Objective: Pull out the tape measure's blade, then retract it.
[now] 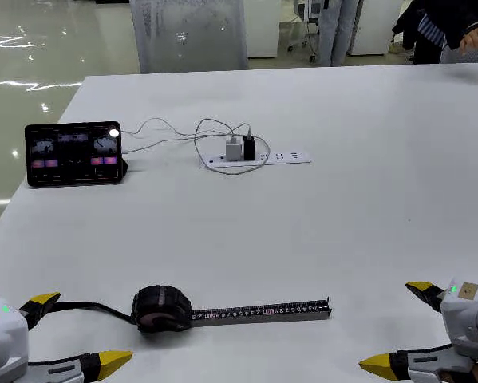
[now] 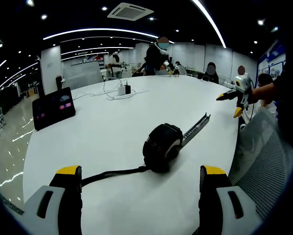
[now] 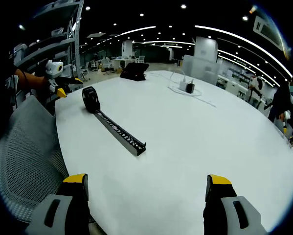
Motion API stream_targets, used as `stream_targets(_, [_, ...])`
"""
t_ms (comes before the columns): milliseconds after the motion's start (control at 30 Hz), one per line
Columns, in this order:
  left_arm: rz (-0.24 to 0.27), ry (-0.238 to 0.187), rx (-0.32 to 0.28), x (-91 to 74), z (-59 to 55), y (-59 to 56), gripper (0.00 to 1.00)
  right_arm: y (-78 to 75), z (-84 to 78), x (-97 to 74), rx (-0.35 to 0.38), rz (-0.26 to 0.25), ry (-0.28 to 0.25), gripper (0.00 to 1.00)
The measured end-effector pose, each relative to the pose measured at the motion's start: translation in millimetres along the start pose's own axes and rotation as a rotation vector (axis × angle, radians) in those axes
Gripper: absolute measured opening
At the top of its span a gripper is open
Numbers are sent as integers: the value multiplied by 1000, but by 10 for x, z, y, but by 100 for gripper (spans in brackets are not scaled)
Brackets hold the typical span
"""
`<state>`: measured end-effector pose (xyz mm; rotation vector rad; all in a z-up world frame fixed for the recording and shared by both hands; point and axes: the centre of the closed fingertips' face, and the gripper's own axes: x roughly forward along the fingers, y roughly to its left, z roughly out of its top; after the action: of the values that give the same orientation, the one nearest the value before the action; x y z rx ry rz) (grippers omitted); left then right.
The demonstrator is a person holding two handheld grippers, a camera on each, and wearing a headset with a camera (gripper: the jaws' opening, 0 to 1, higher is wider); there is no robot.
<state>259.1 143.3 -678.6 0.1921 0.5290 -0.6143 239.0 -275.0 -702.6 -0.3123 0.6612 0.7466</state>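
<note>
One tape measure (image 1: 161, 308) lies on the white table (image 1: 366, 183) near its front edge, black case on its side. Its single blade (image 1: 262, 312) is drawn out flat along the surface, the hook end pointing toward the right gripper (image 1: 394, 325). One dark strap (image 1: 87, 307) trails from the case toward the left gripper (image 1: 87, 329). Two grippers are counted, one at each end of the tape, both clear of it. Each has its yellow-tipped jaws spread wide with nothing between them. Farther back stand one tablet (image 1: 73, 153) with a lit screen and one power strip (image 1: 258, 158) carrying two plugs, one white and one black.
</note>
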Motion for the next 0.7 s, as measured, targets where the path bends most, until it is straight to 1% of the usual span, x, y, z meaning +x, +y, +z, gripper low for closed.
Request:
stream_targets(67, [6,14,9,-2,-35,-2,99,-5,-21,-35,9,-3,-2,99])
stream_targets(133, [-1,23,4,-11,-75,-17,99,-42,-71,-73,25,-13,-4,99])
stream_targets(200, [0,38,12,-22,-146,-29,99,-55,-104,-117,46,-17,-13,99])
stream_targets(233, [6,54,23,-35,-186,-25,99,-57,-122,-134,58,-15,-15,99])
stream_targets(267, [4,52,22,-46,-208,-44,99,-64,-150,-150,64,-19,-16,99])
stream_targets(300, [4,52,17,-58,-219,-47,99,-63,-171,-159,64,-25,-13,99])
stream_targets(333, [10,43,-12,-74,-221,-50,99,-55,-207,-167,62,-27,-6,99])
stream_targets(400, [13,35,-30,-91,-223,-55,99,-44,-241,-179,70,-28,-3,99])
stream_targets(567, [11,56,-32,-97,-274,-79,99,-41,-286,-208,76,-38,-7,99])
stream_targets(633, [2,47,-26,-99,-256,-100,99,-48,-307,-219,76,-42,-4,99])
stream_targets(700, [4,35,-19,-93,-233,-100,99,-56,-326,-241,54,-47,-4,99])
